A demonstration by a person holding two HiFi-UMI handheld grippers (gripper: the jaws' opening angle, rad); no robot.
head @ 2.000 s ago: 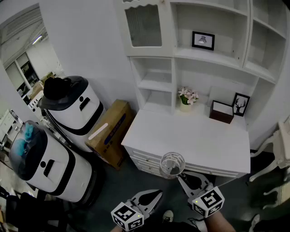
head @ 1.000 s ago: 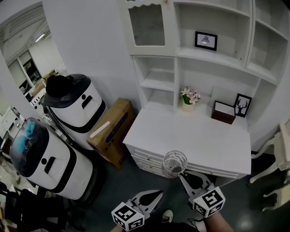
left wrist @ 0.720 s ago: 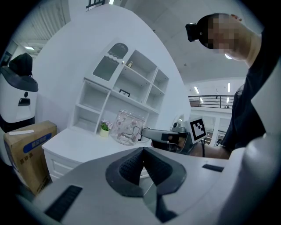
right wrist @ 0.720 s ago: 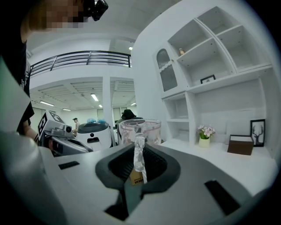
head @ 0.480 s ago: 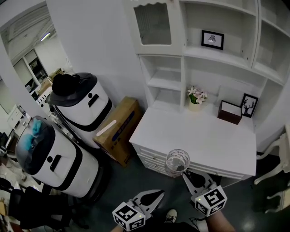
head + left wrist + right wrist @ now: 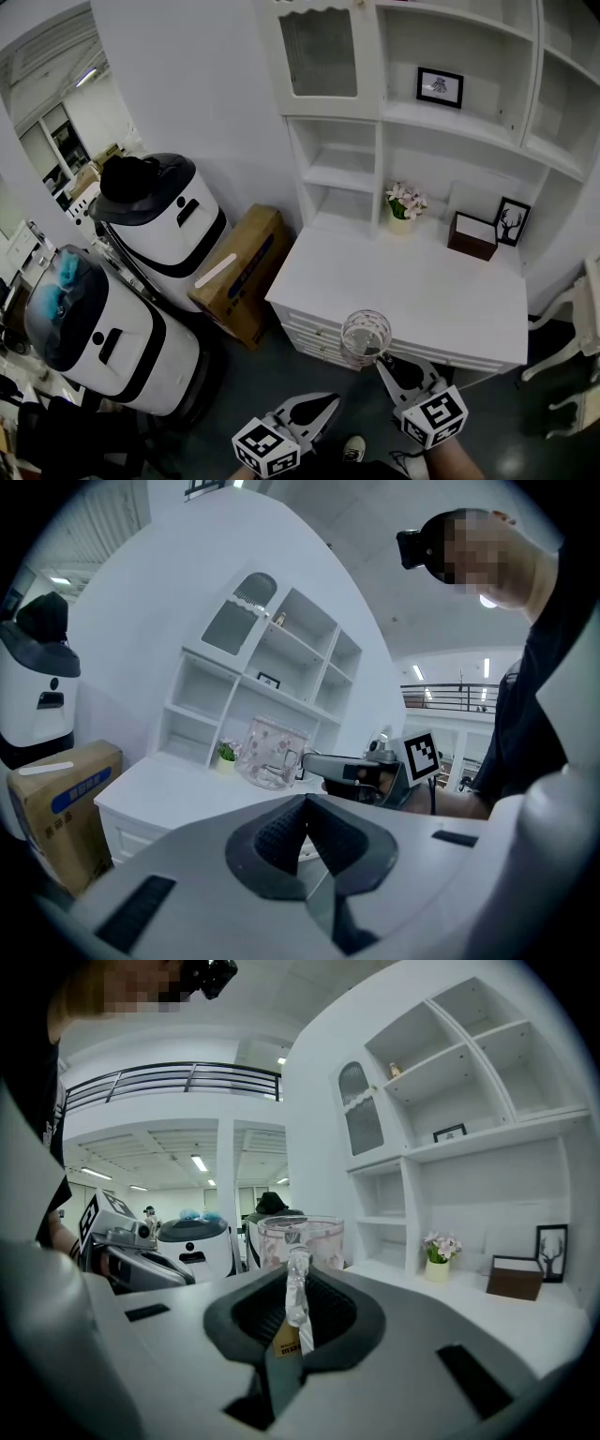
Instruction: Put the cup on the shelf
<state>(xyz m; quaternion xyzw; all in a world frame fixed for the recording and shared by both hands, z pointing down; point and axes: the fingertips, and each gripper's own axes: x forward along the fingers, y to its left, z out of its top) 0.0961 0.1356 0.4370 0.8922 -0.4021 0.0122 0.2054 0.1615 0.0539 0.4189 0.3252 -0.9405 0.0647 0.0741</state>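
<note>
Holding one glass cup (image 6: 365, 336) just before the desk (image 6: 422, 291): right gripper (image 6: 382, 362) pinches its handle, clear in right gripper view, not head view; left gripper (image 6: 328, 403) clenched, empty

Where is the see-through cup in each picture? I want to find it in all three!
Head view: the cup is at the bottom middle, held by the right gripper, near the front edge of the desk.
Left gripper view: the cup is near the middle, just above the shut jaws.
Right gripper view: the cup is dead centre, its handle pinched between the jaws.
Shared landmark: the flower pot on the desk.
</note>
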